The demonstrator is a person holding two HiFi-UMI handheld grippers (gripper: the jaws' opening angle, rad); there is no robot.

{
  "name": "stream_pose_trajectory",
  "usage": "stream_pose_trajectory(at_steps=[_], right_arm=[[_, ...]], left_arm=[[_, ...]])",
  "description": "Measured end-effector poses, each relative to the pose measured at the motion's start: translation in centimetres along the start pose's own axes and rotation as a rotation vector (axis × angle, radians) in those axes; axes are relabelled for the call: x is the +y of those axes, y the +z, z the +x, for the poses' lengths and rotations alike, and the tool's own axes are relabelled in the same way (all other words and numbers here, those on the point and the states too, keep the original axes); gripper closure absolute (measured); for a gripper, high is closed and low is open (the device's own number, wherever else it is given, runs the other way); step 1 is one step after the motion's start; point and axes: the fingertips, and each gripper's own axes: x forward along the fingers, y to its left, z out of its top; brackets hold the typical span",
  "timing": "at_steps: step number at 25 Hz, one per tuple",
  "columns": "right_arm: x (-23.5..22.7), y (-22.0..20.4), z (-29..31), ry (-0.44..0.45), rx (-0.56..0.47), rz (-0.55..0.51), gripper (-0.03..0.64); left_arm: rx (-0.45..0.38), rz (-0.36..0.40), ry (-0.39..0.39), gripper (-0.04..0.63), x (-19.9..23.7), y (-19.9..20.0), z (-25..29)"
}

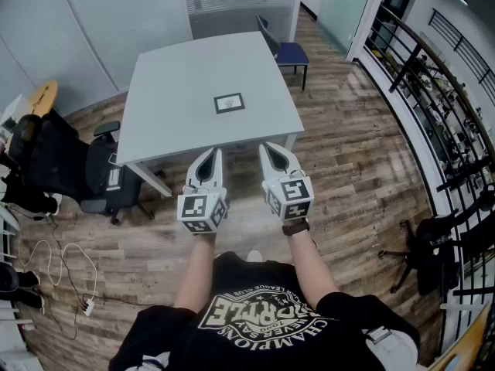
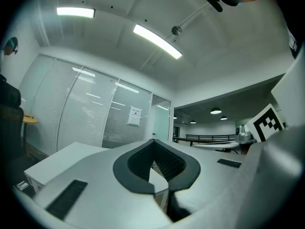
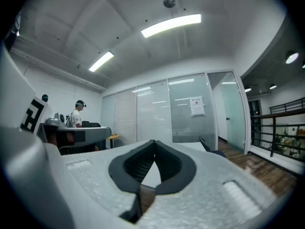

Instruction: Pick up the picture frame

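Nearest, the left gripper (image 1: 210, 159) hung level just short of the table (image 1: 178, 83), jaws closed on nothing. Well ahead, the frame (image 1: 229, 103) lay flat near the table's middle. To its right, the right gripper (image 1: 272, 154) was likewise closed and empty. Being flat on a smooth top, the frame could skid away if jaws nudged its edge before opening.

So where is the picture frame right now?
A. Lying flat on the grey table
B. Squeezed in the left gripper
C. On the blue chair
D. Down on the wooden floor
A: the picture frame lies flat near the middle of the grey table, while the left gripper and right gripper sit short of it, jaws together and empty.
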Motion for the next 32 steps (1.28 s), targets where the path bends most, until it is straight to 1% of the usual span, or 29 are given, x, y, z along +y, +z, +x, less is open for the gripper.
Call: stream_pose_trajectory(at_steps=[3, 7, 12, 14, 16, 18, 24, 26, 29, 32], right_arm=[[-1.5, -0.7, 0.1, -0.021, -0.009, 0.052, 0.618], [-3.2, -1.4, 0.5, -0.043, -0.009, 0.073, 0.618], [-3.9, -2.6, 2.8, -0.03, 0.007, 0.089, 0.618], [-4.6, -2.3, 3.7, -0.054, -0.018, 0.084, 0.618], [-5.6, -1.5, 4.6, -0.09, -0.063, 0.068, 0.618], [-6.2, -1.0, 6.3, -0.095, -0.083, 0.055, 0.618], [-8.4, -0.3, 12.3, -0.082, -0.06, 0.041, 0.618], [-9.3, 0.1, 14.5, -0.09, -0.063, 0.037, 0.618], [-10.1, 0.8, 17.7, -0.108, -0.075, 0.026, 0.618], [-10.8, 1.2, 21.7, -0.106, -0.071, 0.027, 0.618]], left_arm=[[0.012, 0.005, 0.032, 0.592, 0.4, -0.8, 0.4], [0.037, -0.004, 0.071, 0.592, 1.5, -1.8, 1.2], [0.061, -0.011, 0.077, 0.592, 2.5, -3.1, 2.7], [0.066, -0.017, 0.078, 0.592, 3.0, -3.6, 3.8], [0.06, -0.027, 0.079, 0.592, 3.9, -3.8, 5.4], [0.054, -0.034, 0.075, 0.592, 5.1, -3.9, 7.4], [0.053, -0.032, 0.04, 0.592, 7.6, -3.6, 13.7], [0.053, -0.032, 0.033, 0.592, 8.8, -3.2, 16.0], [0.055, -0.048, 0.036, 0.592, 11.2, -3.0, 18.9], [0.061, -0.062, 0.04, 0.592, 13.7, -2.8, 21.9]])
